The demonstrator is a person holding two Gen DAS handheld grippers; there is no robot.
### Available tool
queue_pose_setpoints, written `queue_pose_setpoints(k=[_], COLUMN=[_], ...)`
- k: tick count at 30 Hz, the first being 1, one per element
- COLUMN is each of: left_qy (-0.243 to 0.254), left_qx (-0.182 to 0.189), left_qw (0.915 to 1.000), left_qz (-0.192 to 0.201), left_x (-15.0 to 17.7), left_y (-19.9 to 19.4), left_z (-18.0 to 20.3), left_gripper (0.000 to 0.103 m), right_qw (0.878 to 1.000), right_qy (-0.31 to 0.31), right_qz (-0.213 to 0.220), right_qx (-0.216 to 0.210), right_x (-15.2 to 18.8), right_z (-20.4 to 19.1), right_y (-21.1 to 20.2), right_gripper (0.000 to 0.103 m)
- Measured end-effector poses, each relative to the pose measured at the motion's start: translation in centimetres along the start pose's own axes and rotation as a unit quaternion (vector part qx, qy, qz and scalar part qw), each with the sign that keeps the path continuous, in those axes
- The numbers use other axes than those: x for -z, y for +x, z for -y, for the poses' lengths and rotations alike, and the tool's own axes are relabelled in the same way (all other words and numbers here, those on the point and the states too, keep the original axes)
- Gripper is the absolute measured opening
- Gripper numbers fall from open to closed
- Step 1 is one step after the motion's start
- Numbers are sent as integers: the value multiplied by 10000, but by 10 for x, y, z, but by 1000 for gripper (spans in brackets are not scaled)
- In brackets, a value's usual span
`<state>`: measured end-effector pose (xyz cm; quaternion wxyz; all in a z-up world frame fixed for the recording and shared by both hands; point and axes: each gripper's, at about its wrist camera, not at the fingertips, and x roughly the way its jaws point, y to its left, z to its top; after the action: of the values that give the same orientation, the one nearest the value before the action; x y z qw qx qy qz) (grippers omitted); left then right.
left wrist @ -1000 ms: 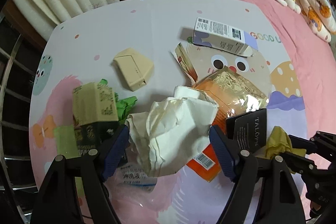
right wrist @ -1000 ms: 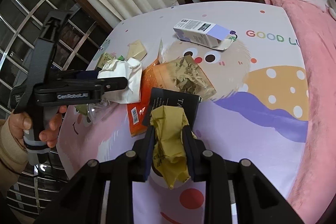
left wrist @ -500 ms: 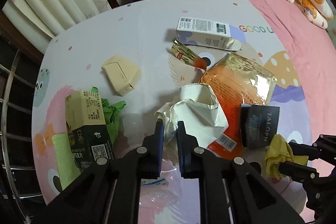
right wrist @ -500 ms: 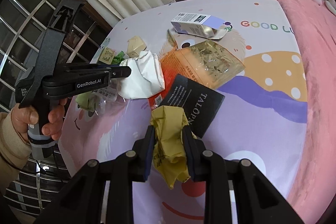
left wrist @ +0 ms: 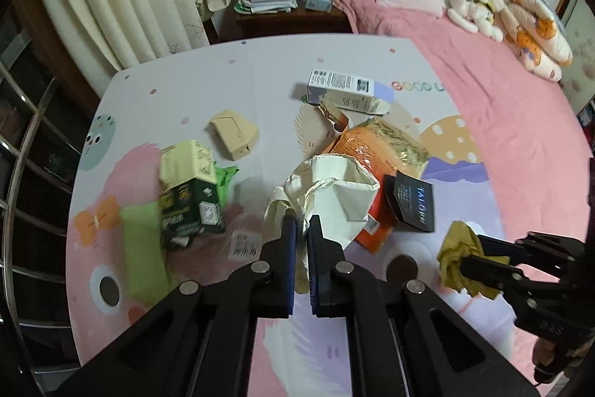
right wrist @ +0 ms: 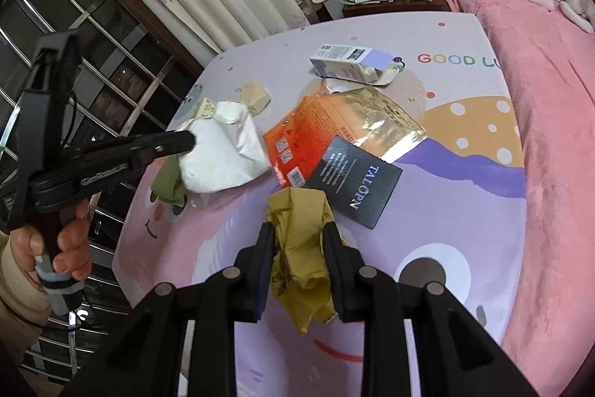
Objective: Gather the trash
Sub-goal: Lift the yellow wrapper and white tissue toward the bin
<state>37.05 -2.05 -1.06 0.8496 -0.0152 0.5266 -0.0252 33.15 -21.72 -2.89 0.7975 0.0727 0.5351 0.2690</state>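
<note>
The left gripper is pinching the white paper bag tight. The right gripper is clamping a crumpled yellow wrapper above the table.

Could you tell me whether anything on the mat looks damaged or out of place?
Yes: litter is strewn across the cartoon mat. The orange foil pouch lies torn open and flattened, the green carton is crushed, and the white barcoded box lies on its side, one end open.

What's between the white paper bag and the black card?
The orange foil pouch lies between the white paper bag and black card, clearest in the right wrist view.
</note>
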Motion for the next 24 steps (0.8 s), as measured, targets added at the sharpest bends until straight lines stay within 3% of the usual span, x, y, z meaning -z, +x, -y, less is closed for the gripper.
queue_pose_setpoints(k=[13,24], left_qy=[105,809], left_qx=[572,1118], left_qw=[9972,9895], left_qz=[475,428], left_x=[74,187], left_y=[-106,-163], left_z=[-35,-65], left_gripper=[4,4], right_qw=[9985,9912], right_qy=[170,839], right_qz=[449,816], right_qx=[279,614], right_x=[54,162], right_z=[-74,-157], right_y=[-38,-57], right_gripper=[26,26])
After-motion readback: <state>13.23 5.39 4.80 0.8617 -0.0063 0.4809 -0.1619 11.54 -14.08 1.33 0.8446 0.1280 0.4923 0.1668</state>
